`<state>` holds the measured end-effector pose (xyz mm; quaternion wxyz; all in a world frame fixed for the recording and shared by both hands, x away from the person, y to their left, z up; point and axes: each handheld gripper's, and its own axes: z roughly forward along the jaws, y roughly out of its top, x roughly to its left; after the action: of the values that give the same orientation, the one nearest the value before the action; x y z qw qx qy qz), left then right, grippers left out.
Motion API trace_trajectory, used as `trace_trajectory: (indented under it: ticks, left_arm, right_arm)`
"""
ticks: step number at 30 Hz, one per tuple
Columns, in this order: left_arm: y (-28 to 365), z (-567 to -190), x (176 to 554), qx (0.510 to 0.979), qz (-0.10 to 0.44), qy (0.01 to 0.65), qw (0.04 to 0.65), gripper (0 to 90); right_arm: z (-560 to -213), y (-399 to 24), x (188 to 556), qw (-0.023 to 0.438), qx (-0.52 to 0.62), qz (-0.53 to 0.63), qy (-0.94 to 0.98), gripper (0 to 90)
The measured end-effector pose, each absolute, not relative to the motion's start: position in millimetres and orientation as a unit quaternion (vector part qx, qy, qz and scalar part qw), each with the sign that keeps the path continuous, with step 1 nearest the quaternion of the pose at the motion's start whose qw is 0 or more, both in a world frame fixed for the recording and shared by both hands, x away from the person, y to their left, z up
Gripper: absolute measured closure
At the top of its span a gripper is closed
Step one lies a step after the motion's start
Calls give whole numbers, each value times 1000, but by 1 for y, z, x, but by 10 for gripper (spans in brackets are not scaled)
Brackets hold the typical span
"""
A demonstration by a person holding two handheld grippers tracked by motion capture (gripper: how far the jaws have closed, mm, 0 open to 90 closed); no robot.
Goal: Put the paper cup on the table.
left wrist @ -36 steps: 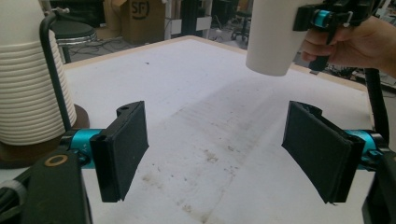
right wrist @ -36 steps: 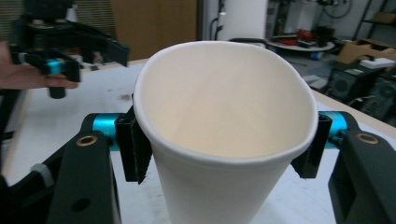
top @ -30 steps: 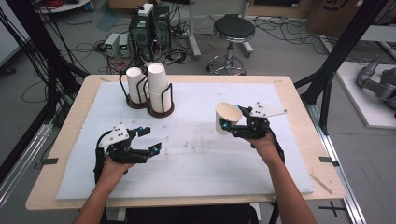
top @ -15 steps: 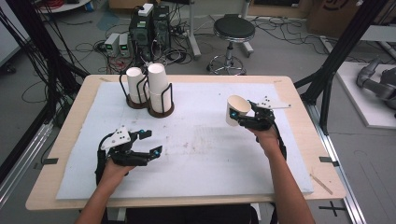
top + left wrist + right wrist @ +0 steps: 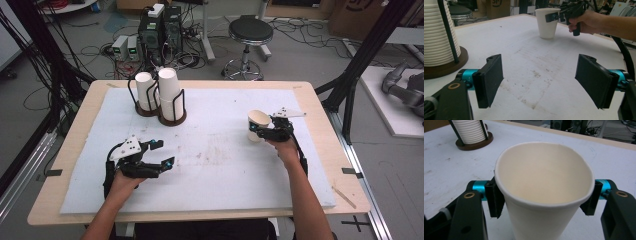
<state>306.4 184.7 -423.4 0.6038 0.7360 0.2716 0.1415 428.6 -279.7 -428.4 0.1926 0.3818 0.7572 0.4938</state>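
From the high view, the right claw (image 5: pixel 256 128) squeezes a white paper cup (image 5: pixel 257 123) standing upright on the right side of the desk (image 5: pixel 210 145). The left claw (image 5: pixel 159 154) is wide open near the front left, holding nothing. Two cup stacks (image 5: pixel 161 95) stand at the back.

In the left claw view, its two pads (image 5: pixel 489 80) are far apart over the bare desk.

In the right claw view, both jaws press the cup's sides just under its rim.
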Motion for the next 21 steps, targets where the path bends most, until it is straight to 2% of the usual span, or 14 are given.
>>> trace_trajectory:
  ticks: [6,14,21]
  left_arm:
    - [184,-424,306,736,142,272,603,221]
    - [185,-424,307,735,142,274,604,221]
    - [184,-424,308,737,140,273,602,221]
  right_arm:
    - [-429,-281,426,193,380,494,758,327]
    - [-435,-287,419,188,398,500,746,195]
    - [-438,-298,410,185,403,502,742,195]
